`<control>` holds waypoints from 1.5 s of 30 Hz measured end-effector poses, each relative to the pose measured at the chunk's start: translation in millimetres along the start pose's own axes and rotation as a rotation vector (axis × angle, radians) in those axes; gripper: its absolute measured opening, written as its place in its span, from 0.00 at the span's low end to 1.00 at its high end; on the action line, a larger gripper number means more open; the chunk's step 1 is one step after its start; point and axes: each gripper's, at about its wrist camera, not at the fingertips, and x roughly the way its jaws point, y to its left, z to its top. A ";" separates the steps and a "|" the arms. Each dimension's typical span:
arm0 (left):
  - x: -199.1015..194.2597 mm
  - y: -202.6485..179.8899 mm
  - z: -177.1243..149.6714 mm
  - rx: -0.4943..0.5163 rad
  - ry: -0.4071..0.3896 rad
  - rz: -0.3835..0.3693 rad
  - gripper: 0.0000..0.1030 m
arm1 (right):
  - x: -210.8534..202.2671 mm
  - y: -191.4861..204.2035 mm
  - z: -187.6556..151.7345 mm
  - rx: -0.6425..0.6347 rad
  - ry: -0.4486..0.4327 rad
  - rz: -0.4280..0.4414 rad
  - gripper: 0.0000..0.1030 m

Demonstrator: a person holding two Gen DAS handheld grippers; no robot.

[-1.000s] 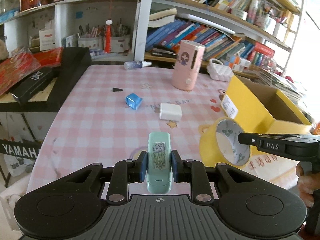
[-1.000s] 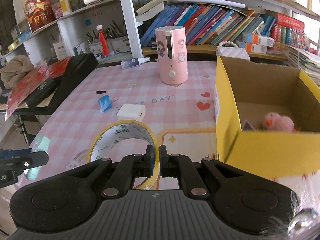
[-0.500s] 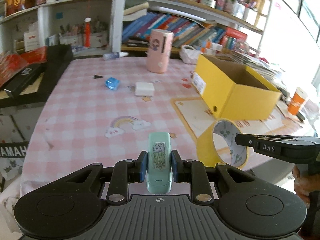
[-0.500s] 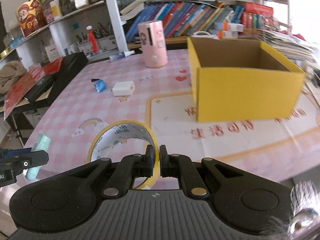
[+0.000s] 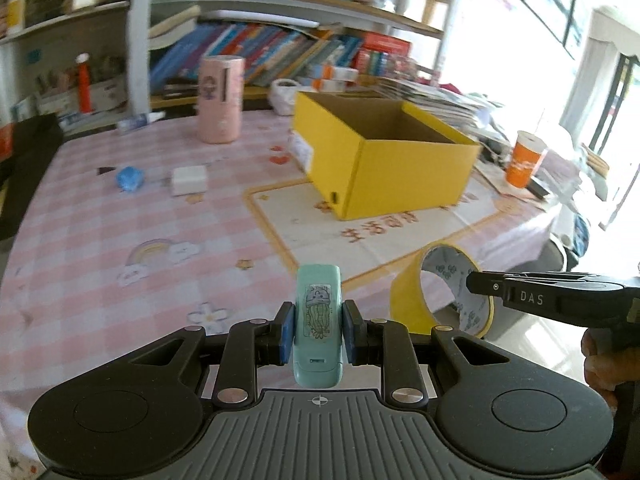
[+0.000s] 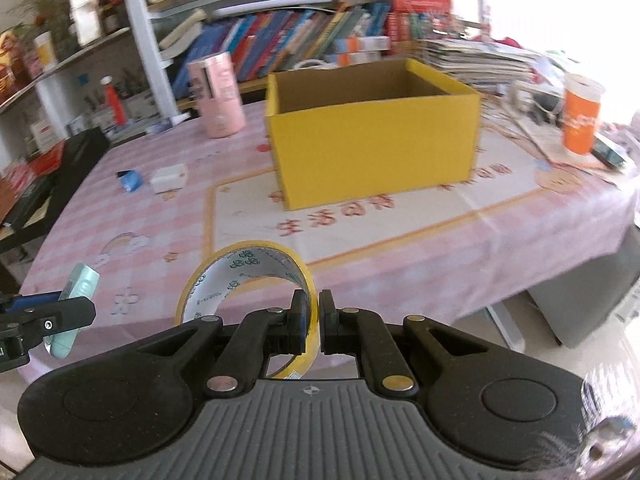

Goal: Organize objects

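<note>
Two held items: mint case [image 5: 318, 322] with jellyfish sticker, yellow tape roll [image 6: 244, 280].

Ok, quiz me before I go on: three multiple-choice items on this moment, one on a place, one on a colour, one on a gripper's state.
1. Where does the white block stand on the table?
A. inside the yellow box
B. beside the blue item, left of the box
C. on the orange cup

2. What colour is the item in the left gripper?
A. mint green
B. red
C. black

3. What is the right gripper's state?
A. open, holding nothing
B. shut on the tape roll's wall
C. shut on the pink cylinder

Answers:
1 B: the white block lies by the blue item, left of the yellow box.
2 A: the left gripper clamps a mint green case.
3 B: the right gripper pinches the tape roll.
</note>
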 end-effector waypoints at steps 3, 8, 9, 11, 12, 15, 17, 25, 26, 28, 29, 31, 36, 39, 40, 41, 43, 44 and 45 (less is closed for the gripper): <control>4.9 -8.1 2.7 0.022 0.006 -0.022 0.22 | -5.5 -10.4 -3.6 0.026 -0.001 -0.029 0.06; 15.2 -23.0 8.2 0.055 0.017 -0.056 0.22 | -11.1 -25.3 -7.4 0.051 -0.005 -0.060 0.06; 17.3 -25.9 9.1 0.059 0.020 -0.063 0.22 | -12.1 -29.5 -8.0 0.057 -0.005 -0.068 0.06; 21.7 -32.9 11.1 0.071 0.025 -0.078 0.22 | -13.2 -35.9 -7.9 0.068 -0.004 -0.081 0.06; 24.1 -36.4 12.1 0.077 0.029 -0.085 0.22 | -14.0 -40.7 -8.2 0.076 -0.003 -0.089 0.06; 31.6 -45.3 15.5 0.092 0.038 -0.099 0.22 | -15.0 -52.2 -7.9 0.098 -0.001 -0.108 0.06; 35.8 -49.2 18.8 0.095 0.039 -0.102 0.22 | -14.5 -59.4 -5.9 0.109 0.001 -0.118 0.06; 56.7 -62.4 34.7 0.083 0.041 -0.098 0.22 | -2.0 -82.4 10.8 0.108 0.019 -0.125 0.06; 59.0 -64.1 38.0 0.081 0.038 -0.095 0.22 | 0.0 -85.6 13.4 0.108 0.019 -0.125 0.06; 64.4 -68.1 45.6 0.077 0.028 -0.090 0.22 | 4.0 -93.1 20.5 0.108 0.015 -0.123 0.06; 66.4 -69.5 50.1 0.075 0.019 -0.088 0.22 | 5.2 -95.6 23.9 0.109 0.010 -0.122 0.06; 69.3 -74.1 62.1 0.077 -0.010 -0.083 0.22 | 6.7 -103.4 35.1 0.106 -0.020 -0.114 0.06; 77.1 -86.0 100.4 0.088 -0.093 -0.070 0.22 | 9.2 -117.1 76.8 0.066 -0.111 -0.088 0.06; 85.7 -91.9 125.6 0.081 -0.142 -0.057 0.22 | 13.1 -124.9 107.9 0.038 -0.169 -0.062 0.06; 89.8 -93.7 133.8 0.077 -0.157 -0.051 0.22 | 15.4 -126.8 119.1 0.024 -0.190 -0.054 0.06; 93.8 -95.2 139.8 0.075 -0.167 -0.046 0.22 | 17.9 -128.1 129.1 0.012 -0.206 -0.046 0.06; 104.7 -99.0 152.3 0.073 -0.183 -0.029 0.22 | 25.3 -131.6 148.1 -0.012 -0.234 -0.025 0.06; 110.1 -100.2 157.2 0.071 -0.187 -0.020 0.22 | 30.8 -133.7 158.8 -0.025 -0.244 -0.012 0.06; 116.8 -102.0 161.8 0.068 -0.188 -0.011 0.22 | 35.3 -135.5 165.7 -0.035 -0.250 -0.005 0.06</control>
